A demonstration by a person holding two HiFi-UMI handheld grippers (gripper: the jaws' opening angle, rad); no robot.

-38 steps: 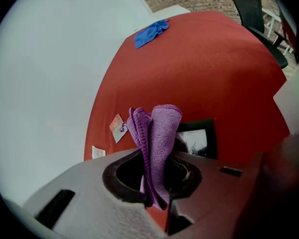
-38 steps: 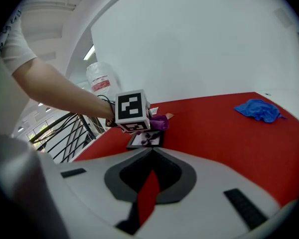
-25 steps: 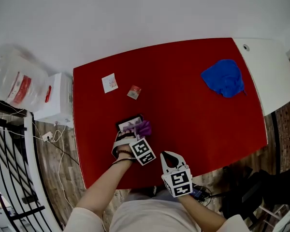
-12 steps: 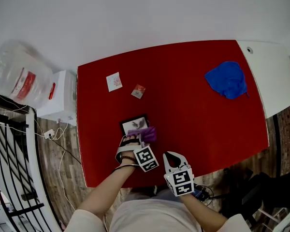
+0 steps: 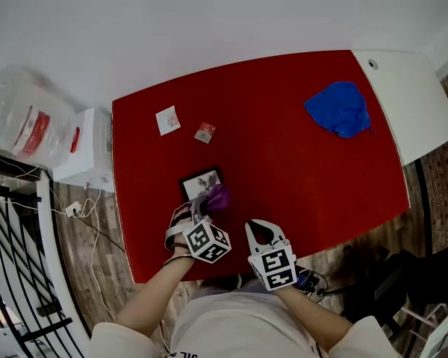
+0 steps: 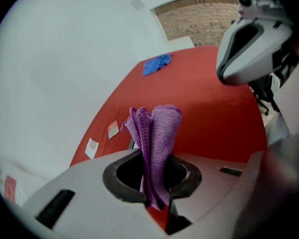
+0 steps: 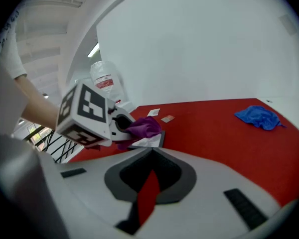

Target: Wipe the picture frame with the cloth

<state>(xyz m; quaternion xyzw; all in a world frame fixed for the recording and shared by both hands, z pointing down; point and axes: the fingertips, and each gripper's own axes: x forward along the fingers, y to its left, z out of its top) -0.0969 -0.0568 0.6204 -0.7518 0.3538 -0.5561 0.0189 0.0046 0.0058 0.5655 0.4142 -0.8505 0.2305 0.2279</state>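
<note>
– Pinching anything, that left gripper (image 5: 201,207)?
– Its fingers grip the purple cloth (image 5: 217,196); the bunched end sits over the near right corner of the picture frame (image 5: 197,183).
– And the frame?
– Flat on the red table (image 5: 284,155), near the front edge, toward the left side.
– The right gripper (image 5: 256,228)?
– Fingers pressed together on nothing, over the front edge, just beside the left one.
</note>
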